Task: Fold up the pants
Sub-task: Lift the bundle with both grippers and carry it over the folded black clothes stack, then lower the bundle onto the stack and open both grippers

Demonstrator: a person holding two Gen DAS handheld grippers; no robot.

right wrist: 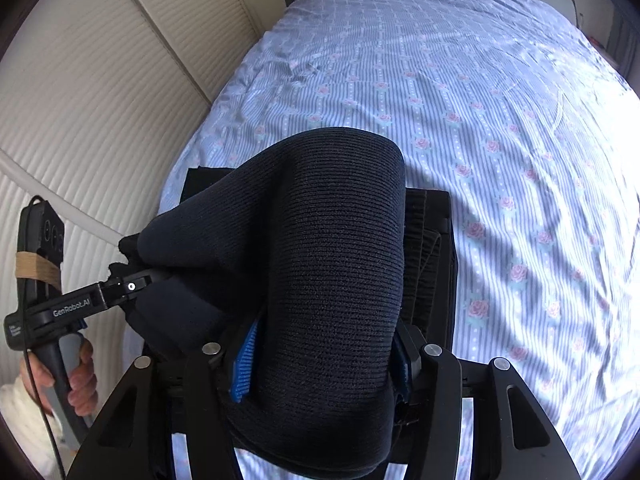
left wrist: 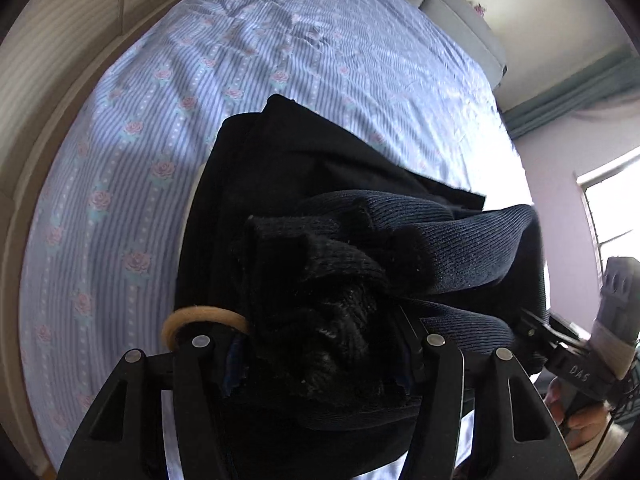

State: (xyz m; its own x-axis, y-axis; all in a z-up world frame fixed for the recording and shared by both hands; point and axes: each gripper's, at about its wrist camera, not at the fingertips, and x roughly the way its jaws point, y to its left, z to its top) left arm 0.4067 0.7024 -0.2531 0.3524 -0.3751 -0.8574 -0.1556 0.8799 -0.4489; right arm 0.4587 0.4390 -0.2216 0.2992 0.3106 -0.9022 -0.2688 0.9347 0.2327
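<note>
Dark ribbed knit fills both of your wrist views: the pants [right wrist: 320, 248] are lifted above the bed [right wrist: 500, 92], and part of them lies flat on the sheet below. Your right gripper [right wrist: 320, 364] pinches a thick fold between its blue pads. Your left gripper [left wrist: 320, 352] is pressed onto a bunched edge of the same cloth, and a tan rubber band [left wrist: 200, 316] sits at its 9 o'clock. I think you hold two points of one edge so the fold stays even. The long axis seems to run from you towards 12 o'clock, to the grey pillows [left wrist: 452, 16]; which end is the waist, I cannot tell.
</note>
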